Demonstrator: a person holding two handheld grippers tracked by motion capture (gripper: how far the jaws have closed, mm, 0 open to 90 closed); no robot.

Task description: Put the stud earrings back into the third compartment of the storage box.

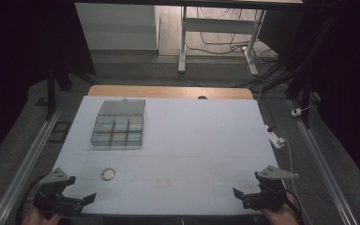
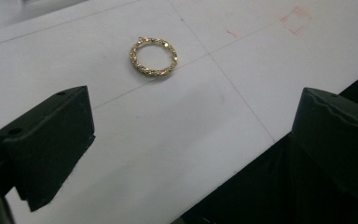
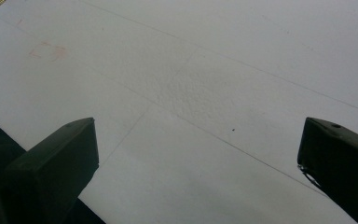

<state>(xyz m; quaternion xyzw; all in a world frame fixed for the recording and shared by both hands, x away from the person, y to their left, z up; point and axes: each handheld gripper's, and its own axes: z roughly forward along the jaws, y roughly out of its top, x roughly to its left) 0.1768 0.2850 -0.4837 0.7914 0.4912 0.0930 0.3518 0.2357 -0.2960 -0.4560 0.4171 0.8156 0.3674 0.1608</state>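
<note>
Both grippers, left (image 1: 90,198) and right (image 1: 236,193), were held with jaws apart and empty at the table's (image 1: 192,136) near edge, while a gold ring (image 2: 153,56), perhaps a bracelet, lay flat near the left one, where it could be skidded away if pinched carelessly.

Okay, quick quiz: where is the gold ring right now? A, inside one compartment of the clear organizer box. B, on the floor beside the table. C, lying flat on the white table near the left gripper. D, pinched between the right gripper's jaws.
C: the gold ring lies flat on the white table, just ahead of the open left gripper and apart from the clear organizer box.
</note>
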